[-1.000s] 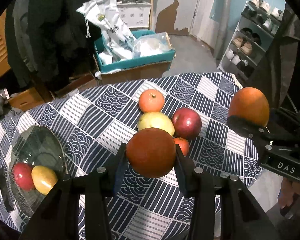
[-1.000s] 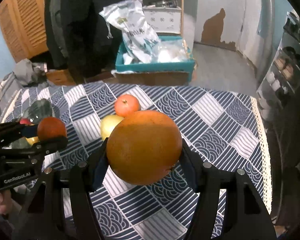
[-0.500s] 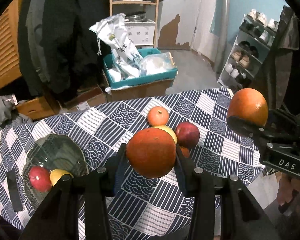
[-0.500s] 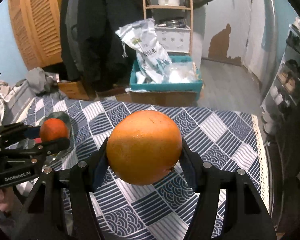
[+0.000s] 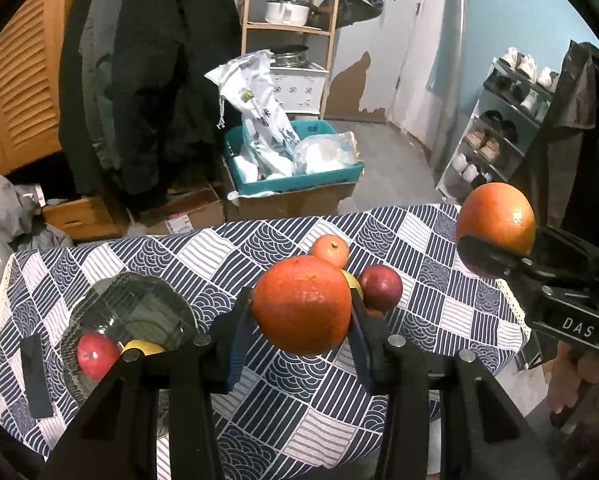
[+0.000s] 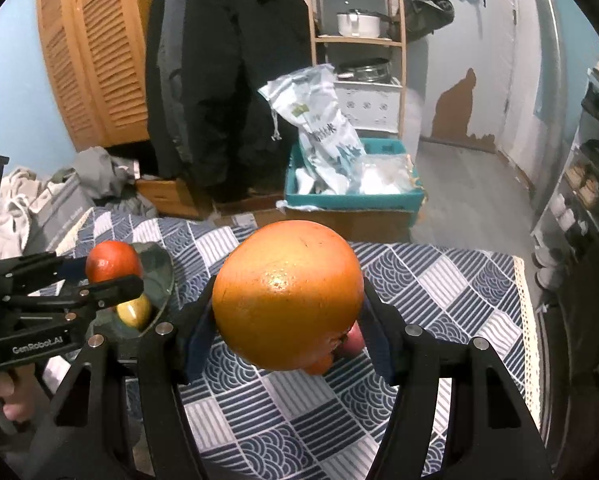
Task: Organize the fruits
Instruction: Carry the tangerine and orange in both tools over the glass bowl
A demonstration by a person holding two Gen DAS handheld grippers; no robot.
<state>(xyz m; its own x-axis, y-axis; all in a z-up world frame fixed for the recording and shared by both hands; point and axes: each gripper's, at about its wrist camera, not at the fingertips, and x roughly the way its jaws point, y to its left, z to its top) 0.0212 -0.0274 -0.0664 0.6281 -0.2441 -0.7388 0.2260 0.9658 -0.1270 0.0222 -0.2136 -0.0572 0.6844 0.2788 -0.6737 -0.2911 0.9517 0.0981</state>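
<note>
My left gripper (image 5: 301, 312) is shut on a reddish orange (image 5: 301, 304), held high above the table. My right gripper (image 6: 287, 300) is shut on a large orange (image 6: 287, 294); it also shows at the right of the left wrist view (image 5: 495, 218). A dark glass bowl (image 5: 139, 308) at the table's left holds a red apple (image 5: 97, 356) and a yellow fruit (image 5: 145, 347). A small orange (image 5: 330, 250), a red apple (image 5: 380, 288) and a yellow fruit (image 5: 351, 280) lie on the cloth behind the left orange.
The table has a blue patterned cloth (image 5: 203, 256). A black flat object (image 5: 35, 376) lies at its left edge. Beyond the table stand a teal box with bags (image 5: 291, 168), cardboard boxes, hanging coats, a wooden shelf and a shoe rack (image 5: 499, 132).
Both grippers have risen and drawn back from the table with their oranges still held. The table and its fruits look smaller and farther away.
</note>
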